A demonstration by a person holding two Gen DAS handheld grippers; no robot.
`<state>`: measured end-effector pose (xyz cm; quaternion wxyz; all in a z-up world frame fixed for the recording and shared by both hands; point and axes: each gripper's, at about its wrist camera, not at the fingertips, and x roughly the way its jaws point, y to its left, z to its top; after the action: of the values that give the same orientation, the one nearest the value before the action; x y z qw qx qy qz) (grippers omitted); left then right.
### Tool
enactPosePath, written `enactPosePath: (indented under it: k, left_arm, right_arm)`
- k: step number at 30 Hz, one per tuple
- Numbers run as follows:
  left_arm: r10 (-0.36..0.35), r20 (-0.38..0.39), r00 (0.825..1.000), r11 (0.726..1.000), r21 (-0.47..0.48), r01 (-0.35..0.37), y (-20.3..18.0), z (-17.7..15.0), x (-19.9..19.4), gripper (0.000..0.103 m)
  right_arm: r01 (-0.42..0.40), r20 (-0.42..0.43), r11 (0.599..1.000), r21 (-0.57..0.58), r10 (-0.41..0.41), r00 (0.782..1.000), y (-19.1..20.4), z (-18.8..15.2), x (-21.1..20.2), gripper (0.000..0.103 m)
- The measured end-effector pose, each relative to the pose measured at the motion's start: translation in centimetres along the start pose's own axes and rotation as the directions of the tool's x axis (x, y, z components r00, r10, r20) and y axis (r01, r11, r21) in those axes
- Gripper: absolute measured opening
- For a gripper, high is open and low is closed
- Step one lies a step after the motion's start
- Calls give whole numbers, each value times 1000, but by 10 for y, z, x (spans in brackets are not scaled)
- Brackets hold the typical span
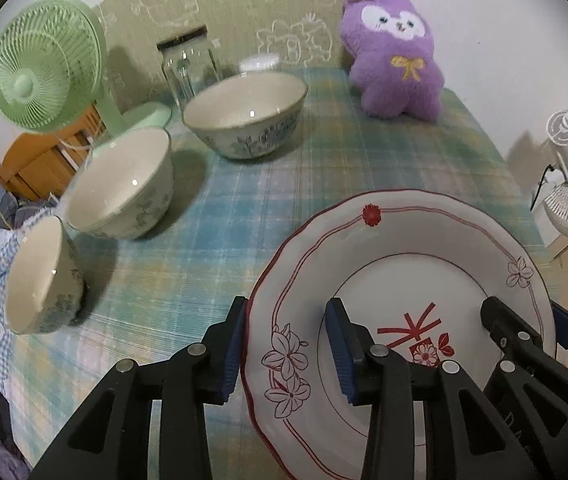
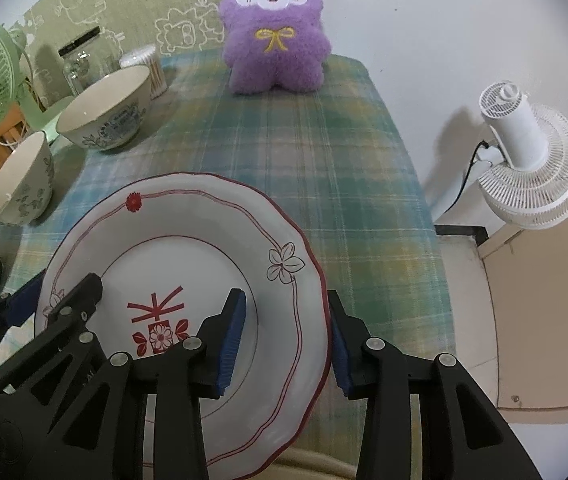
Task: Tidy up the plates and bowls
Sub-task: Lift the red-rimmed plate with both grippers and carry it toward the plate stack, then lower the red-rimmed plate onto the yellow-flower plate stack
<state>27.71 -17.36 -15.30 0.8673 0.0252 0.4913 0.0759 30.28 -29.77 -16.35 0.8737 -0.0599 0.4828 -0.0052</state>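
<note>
I'm looking over a plaid-covered desk (image 1: 243,208), three bowls (image 1: 123,184) lining its left edge. My left fingers (image 1: 286,356) are straddling the plate's (image 1: 404,240) left rim, right fingers (image 2: 288,344) its right rim; whether they're clamping it, I cannot tell.

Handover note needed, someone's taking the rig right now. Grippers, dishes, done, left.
Left gripper: fingers straddle the left rim of the white scalloped plate with red trim; firm grip unclear.
Right gripper: fingers straddle the same plate's right rim, likewise.
Plate is at the near edge of the green plaid tablecloth.
Three white bowls with blue print sit separately on the left: large, medium, small.
Done: nothing stacked.
Left: place the plate, nest the bowls.
</note>
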Motion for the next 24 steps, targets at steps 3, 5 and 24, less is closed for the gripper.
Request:
enactPosePath:
  k: [3,5,24]
  left_arm:
    - [-11,22,1000,1000,5,11,1,-1,-14,39]
    - [-19,37,999,1000,8,19,2,-3,-24,39]
    - [-83,52,995,996,48,80,2,-61,-77,39]
  right_arm:
    - [9,22,1000,5,-9,1000,-1,-3,-16,43]
    - [18,37,1000,9,-19,999,-1,-6,-28,43]
    - [72,85,995,68,-78,993,-10,-74,-95,43]
